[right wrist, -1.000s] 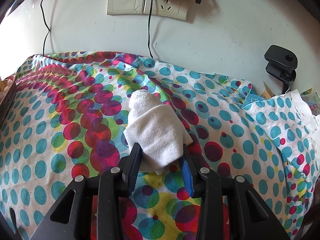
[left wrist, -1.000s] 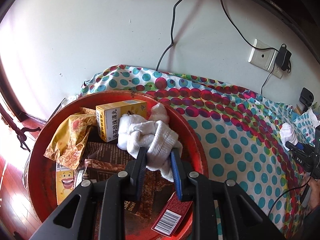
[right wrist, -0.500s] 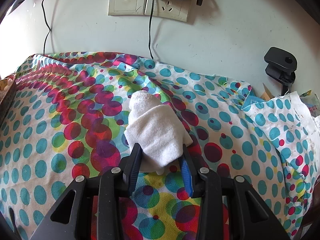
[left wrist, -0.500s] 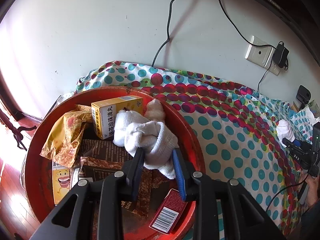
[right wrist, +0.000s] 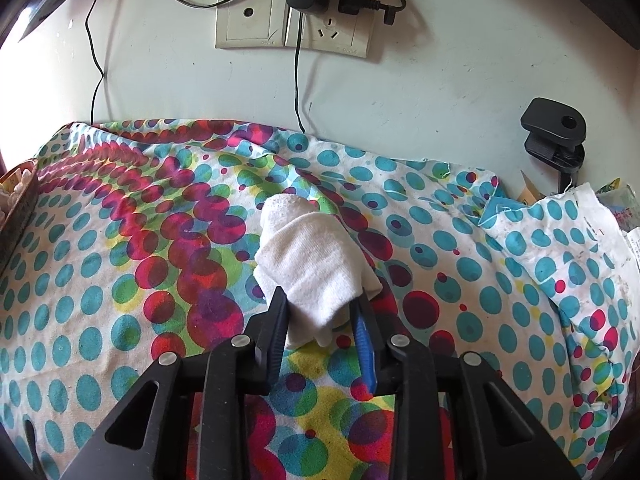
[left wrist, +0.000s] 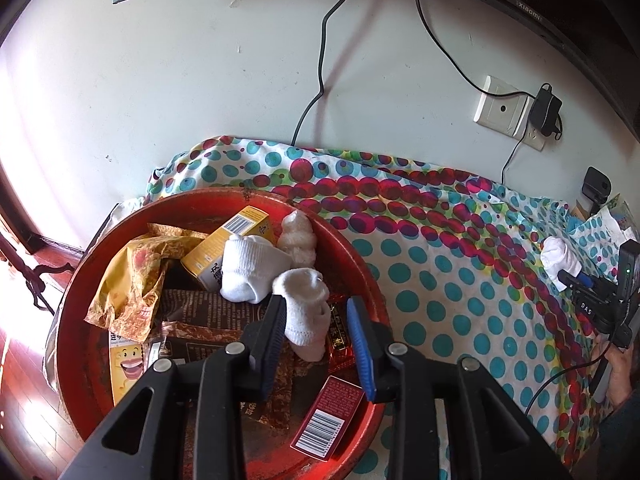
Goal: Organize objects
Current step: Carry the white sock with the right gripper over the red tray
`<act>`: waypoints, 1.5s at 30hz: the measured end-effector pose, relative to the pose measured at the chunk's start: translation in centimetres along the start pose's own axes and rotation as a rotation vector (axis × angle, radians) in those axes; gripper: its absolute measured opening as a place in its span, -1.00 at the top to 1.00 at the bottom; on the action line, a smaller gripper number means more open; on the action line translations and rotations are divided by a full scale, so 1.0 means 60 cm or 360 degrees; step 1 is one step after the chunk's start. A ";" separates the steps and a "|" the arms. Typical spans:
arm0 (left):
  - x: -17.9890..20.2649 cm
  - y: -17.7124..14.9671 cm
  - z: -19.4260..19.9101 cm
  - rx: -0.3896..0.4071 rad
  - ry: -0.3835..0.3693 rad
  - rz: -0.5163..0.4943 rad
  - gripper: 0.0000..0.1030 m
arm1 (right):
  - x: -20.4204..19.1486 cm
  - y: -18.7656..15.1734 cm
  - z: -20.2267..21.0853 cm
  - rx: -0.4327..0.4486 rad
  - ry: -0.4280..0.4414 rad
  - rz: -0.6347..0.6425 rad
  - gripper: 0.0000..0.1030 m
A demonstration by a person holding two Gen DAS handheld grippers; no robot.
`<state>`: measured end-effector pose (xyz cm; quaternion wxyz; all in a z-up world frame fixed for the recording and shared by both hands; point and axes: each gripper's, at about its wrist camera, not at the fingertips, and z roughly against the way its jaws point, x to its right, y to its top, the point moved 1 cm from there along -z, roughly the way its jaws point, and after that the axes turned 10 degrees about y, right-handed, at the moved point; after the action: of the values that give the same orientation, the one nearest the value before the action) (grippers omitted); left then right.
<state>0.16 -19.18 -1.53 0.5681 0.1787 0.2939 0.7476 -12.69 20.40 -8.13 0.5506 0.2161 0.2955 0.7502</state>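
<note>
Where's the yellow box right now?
In the left wrist view, the yellow box lies tilted at the back of the red tray, between the crumpled yellow wrapper and the white socks.

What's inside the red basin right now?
In the red basin: white socks, a yellow box, a crumpled yellow wrapper, dark snack packets and a red barcoded pack. Whatever lies under the pile is covered.

Left wrist fisheye looks down, close over a red tray [left wrist: 72,300], toward the wall. Right wrist fisheye sits low over the dotted cloth [right wrist: 120,280]. Both views share the wall socket [left wrist: 504,110].
</note>
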 end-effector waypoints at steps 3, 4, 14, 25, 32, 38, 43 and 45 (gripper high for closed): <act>-0.008 0.003 0.007 0.0014 0.0013 0.0012 0.38 | 0.004 0.000 0.001 0.0005 -0.0003 -0.0021 0.46; -0.011 0.003 0.009 0.0017 0.0015 0.0020 0.38 | 0.004 -0.001 0.001 0.0004 -0.0014 -0.0023 0.47; -0.084 0.009 0.028 0.0031 0.0081 0.0164 0.37 | -0.030 0.019 0.030 0.0078 0.0060 -0.0056 0.49; -0.141 0.005 0.035 0.0015 0.0144 0.0275 0.37 | -0.220 0.065 0.073 0.0127 0.0479 0.0078 0.56; -0.153 0.004 0.037 0.0018 0.0135 0.0302 0.37 | -0.360 0.079 0.092 0.0117 0.0717 0.0261 0.59; -0.168 0.004 0.039 0.0019 0.0151 0.0323 0.37 | -0.458 0.094 0.112 0.0125 0.0853 0.0402 0.59; -0.179 0.001 0.039 0.0002 0.0199 0.0317 0.37 | -0.534 0.087 0.107 0.0028 0.0951 0.0467 0.59; -0.182 0.001 0.039 0.0000 0.0223 0.0308 0.37 | -0.559 0.081 0.104 -0.0009 0.0974 0.0495 0.59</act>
<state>4.69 -29.04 1.02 0.4712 0.1534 0.3142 0.8097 -1.94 -11.39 -0.21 0.3161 0.0221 0.4085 0.8560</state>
